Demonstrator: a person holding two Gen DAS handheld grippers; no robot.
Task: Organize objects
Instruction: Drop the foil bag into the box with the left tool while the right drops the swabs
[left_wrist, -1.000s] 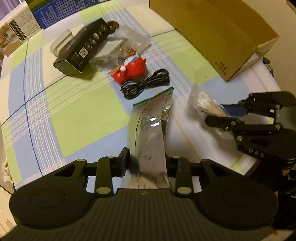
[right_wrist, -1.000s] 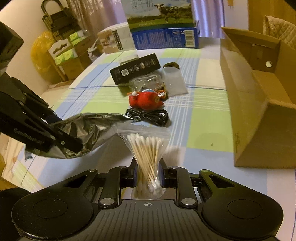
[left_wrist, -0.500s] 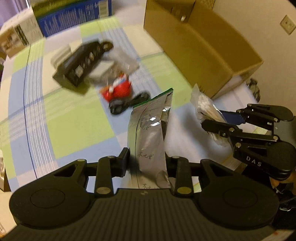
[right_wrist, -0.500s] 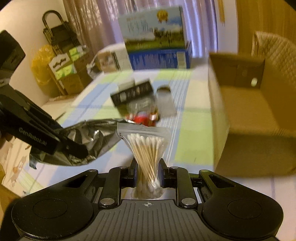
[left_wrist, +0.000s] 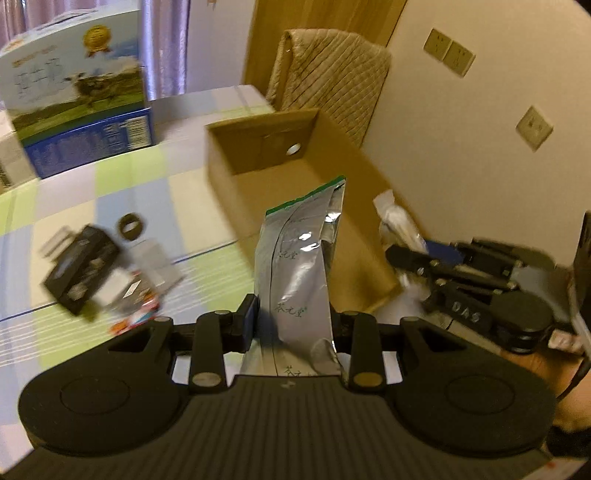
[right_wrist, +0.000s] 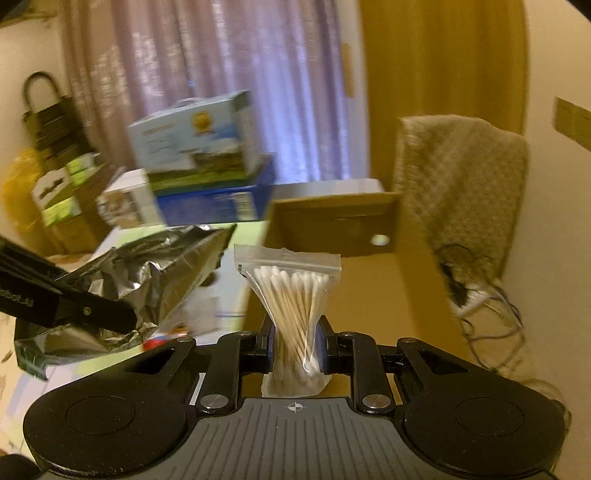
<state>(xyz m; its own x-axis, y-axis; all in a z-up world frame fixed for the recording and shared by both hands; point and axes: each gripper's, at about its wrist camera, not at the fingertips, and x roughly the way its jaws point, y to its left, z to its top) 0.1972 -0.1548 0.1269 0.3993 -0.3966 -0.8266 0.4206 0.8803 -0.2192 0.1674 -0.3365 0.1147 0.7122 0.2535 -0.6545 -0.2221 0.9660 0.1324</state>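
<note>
Both grippers are lifted near the open box (left_wrist: 310, 177) at the table's right edge, the left gripper (left_wrist: 293, 325) clamping a foil pouch (left_wrist: 299, 266), the right gripper (right_wrist: 295, 341) a swab bag (right_wrist: 291, 291); each should be well over the box before letting go.

surface: checked tablecloth (left_wrist: 207, 206) | on it: cardboard box (left_wrist: 295, 192), black box (left_wrist: 79, 271), milk carton (left_wrist: 79, 114)

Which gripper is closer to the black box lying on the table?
Left. The left gripper, holding the silver pouch, is just right of the black box. The right gripper, holding the cotton swab bag, is farther right, by the cardboard box.
</note>
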